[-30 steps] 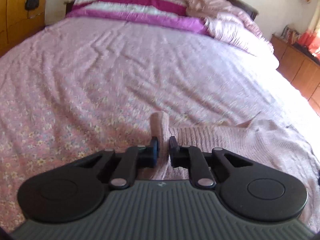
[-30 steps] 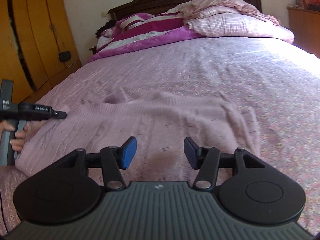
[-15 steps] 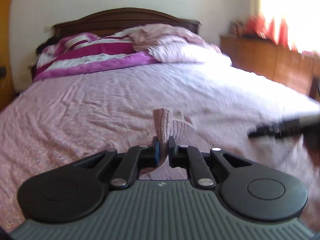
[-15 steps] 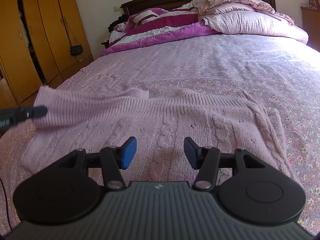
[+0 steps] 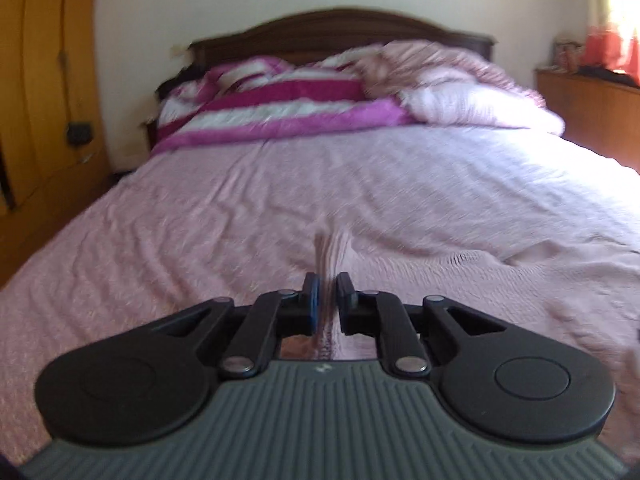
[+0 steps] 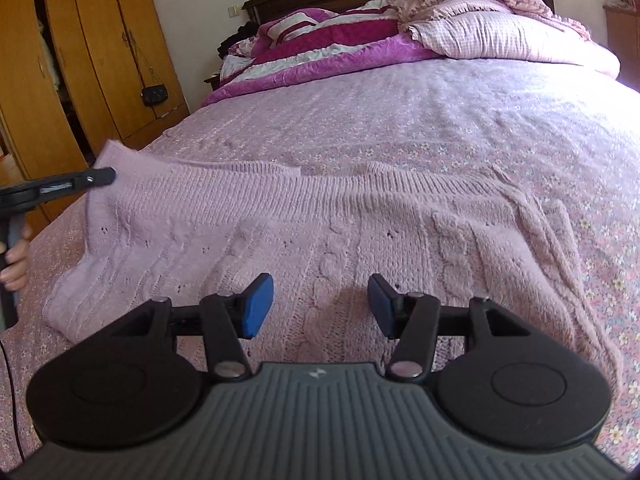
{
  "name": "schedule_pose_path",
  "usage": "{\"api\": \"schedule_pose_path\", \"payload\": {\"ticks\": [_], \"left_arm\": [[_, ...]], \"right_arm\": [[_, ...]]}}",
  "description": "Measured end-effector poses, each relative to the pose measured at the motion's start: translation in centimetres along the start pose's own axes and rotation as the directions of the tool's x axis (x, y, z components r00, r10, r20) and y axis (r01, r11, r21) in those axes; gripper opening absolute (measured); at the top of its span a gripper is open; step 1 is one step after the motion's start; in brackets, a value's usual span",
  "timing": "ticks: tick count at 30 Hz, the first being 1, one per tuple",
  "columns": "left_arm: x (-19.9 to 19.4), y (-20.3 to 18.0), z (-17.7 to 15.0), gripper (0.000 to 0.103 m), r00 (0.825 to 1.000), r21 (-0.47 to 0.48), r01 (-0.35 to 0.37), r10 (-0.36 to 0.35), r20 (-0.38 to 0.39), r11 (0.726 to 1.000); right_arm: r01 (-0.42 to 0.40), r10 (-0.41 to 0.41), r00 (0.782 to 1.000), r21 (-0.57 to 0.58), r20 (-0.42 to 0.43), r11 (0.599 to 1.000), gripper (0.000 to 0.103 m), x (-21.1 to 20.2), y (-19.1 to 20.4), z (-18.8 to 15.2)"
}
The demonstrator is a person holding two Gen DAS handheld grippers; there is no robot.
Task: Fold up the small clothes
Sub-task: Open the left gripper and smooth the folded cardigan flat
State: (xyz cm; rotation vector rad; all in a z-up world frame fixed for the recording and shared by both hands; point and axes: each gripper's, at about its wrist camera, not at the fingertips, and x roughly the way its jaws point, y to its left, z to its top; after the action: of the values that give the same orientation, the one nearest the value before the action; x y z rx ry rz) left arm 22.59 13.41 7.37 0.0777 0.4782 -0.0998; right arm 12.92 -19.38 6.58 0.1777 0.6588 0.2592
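Jaws of the left gripper (image 5: pixel 325 294) pinch the pink sweater (image 6: pixel 320 240) — right gripper (image 6: pixel 320 304) gapes, empty.

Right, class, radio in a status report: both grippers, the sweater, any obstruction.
Left gripper shut on pink sweater edge, lifted. Right gripper open, empty, over sweater. Sweater spread on bed. Nothing in the way.

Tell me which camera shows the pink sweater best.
The right wrist view: the pink sweater lies spread across the bed. The left wrist view, blurred, shows only a pinched fold and part of it.
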Motion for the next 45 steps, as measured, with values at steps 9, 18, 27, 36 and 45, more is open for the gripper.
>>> {"api": "schedule_pose_path", "payload": {"ticks": [9, 18, 27, 36, 45], "left_arm": [[-2.9, -0.6, -1.1, 0.046, 0.992, -0.067, 0.105, -0.109, -0.061, 0.992], [-3.0, -2.6, -5.0, 0.046, 0.978, -0.066, 0.096, -0.107, -0.179, 0.993], [-3.7, -2.1, -5.3, 0.059, 0.975, -0.124, 0.055, -0.080, -0.209, 0.991], [-7.5, -3.1, -5.2, 0.069, 0.956, -0.119, -0.033, -0.003, -0.293, 0.992], [-10.6, -5.1, -5.4, 0.069, 0.950, -0.128, -0.060, 0.017, -0.313, 0.990]], "right_arm": [[-0.003, 0.003, 1.000, -0.012, 0.031, 1.000, 0.061, -0.6, -0.6, 0.3], [0.119, -0.122, 0.989, 0.049, 0.080, 0.992, 0.061, -1.6, -3.7, 0.3], [0.071, -0.074, 0.995, 0.050, 0.064, 0.996, 0.096, -0.7, -5.1, -1.2], [0.082, -0.111, 0.981, 0.175, 0.159, 0.981, 0.103, -5.2, -6.1, -0.9], [0.081, -0.130, 0.987, 0.398, 0.097, 0.914, 0.103, -6.4, -12.6, -1.7]]}}
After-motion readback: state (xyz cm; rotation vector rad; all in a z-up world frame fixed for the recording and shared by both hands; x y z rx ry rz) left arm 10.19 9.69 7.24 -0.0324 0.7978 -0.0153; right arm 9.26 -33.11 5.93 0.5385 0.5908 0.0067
